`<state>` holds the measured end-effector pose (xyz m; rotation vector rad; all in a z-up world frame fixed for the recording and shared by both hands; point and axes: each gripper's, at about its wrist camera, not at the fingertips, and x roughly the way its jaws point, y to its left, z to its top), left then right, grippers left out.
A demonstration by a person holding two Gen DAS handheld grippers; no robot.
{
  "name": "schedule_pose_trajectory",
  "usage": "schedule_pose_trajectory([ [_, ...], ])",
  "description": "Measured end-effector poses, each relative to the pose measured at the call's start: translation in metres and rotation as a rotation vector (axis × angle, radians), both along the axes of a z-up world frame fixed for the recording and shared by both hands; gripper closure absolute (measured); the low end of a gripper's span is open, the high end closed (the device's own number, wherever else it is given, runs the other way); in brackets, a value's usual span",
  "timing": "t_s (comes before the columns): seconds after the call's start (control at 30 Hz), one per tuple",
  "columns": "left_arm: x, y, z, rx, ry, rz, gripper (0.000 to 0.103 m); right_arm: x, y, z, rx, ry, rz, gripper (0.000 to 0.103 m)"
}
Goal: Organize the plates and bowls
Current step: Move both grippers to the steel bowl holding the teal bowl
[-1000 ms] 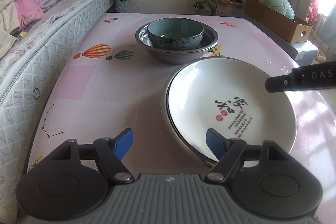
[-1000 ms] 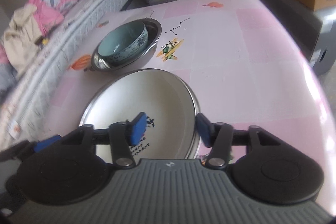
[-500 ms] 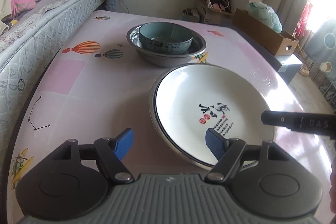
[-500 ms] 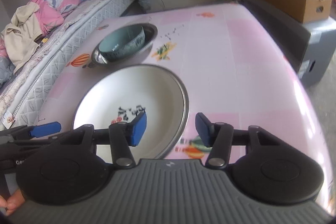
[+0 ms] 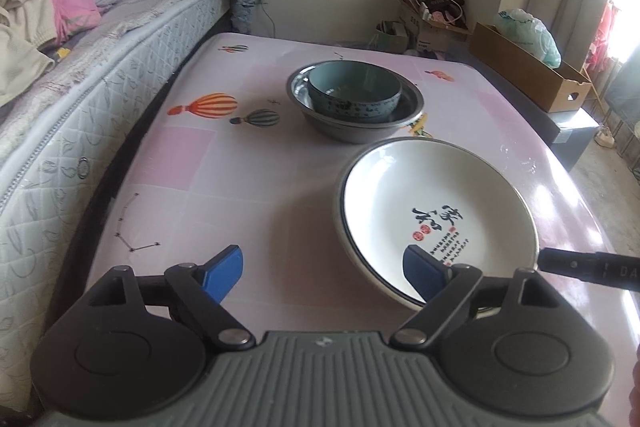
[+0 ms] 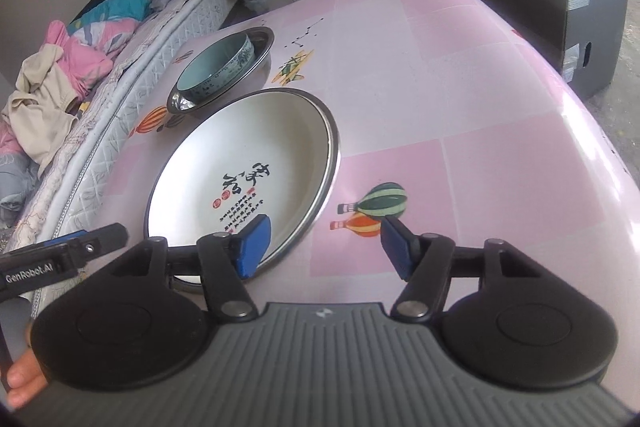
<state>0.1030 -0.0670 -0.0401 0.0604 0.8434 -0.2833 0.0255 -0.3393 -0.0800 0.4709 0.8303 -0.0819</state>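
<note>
A white plate with black calligraphy (image 5: 436,223) lies on a metal plate on the pink table (image 5: 224,163); it also shows in the right wrist view (image 6: 248,163), where the metal plate's rim (image 6: 326,171) sticks out beneath it. Behind it a teal bowl (image 5: 354,89) sits inside a steel bowl (image 5: 356,125), also in the right wrist view (image 6: 218,71). My left gripper (image 5: 324,273) is open and empty over the plate's near left edge. My right gripper (image 6: 324,245) is open and empty at the plate's near right edge.
A bed with a quilted mattress (image 5: 80,107) and piled clothes (image 5: 60,7) runs along the table's left side. Cardboard boxes (image 5: 528,71) and a grey cabinet (image 6: 584,15) stand past the far right edge. The table's right edge (image 6: 600,147) drops to the floor.
Both grippers have pulled back and up from the plates. The right gripper's jaws have spread wider and let go of the plate rim, and it has shifted right.
</note>
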Motion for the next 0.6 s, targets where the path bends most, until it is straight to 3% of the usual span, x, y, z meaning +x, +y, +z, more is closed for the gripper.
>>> schedule_pose_trajectory([
  [0.6, -0.006, 0.018, 0.045, 0.066, -0.106, 0.056, 0.009, -0.014, 0.002, 0.047, -0.004, -0.107, 0.01, 0.036],
])
